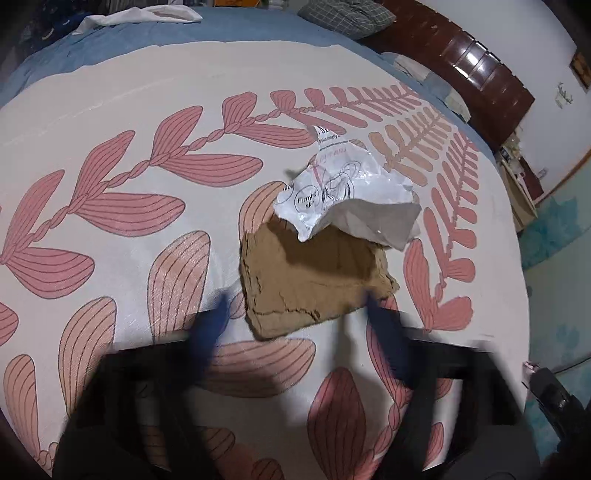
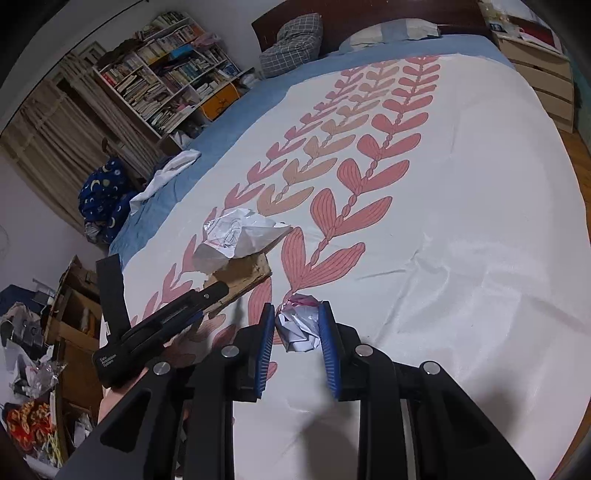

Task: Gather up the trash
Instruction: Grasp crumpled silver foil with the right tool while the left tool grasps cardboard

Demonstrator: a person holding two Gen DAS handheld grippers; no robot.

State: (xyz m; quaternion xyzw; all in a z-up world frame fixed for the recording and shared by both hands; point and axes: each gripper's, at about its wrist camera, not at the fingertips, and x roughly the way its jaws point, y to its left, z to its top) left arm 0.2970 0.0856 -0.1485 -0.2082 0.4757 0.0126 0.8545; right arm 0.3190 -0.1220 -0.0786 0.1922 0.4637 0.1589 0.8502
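Right gripper (image 2: 297, 326) clamps a crumpled paper ball (image 2: 300, 328); left gripper (image 1: 295, 306), jaws apart, straddles the flat cardboard scrap's (image 1: 314, 275) near edge.

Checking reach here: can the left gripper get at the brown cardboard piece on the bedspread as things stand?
Probably yes. The left gripper straddles the near edge of the cardboard piece, nothing between. Only the crumpled white wrapper overlaps its far end.

Bedspread (image 2: 461, 229): open and flat to the right of the leaf print; free passage there. Obstacles mid-bed: cardboard scrap (image 1: 314, 280) with crumpled white wrapper (image 1: 347, 192) lying on its far edge. Far end: pillows (image 2: 291, 44) and headboard (image 2: 369, 14). Left side: bookshelf (image 2: 166, 74), floor clutter (image 2: 37, 369).
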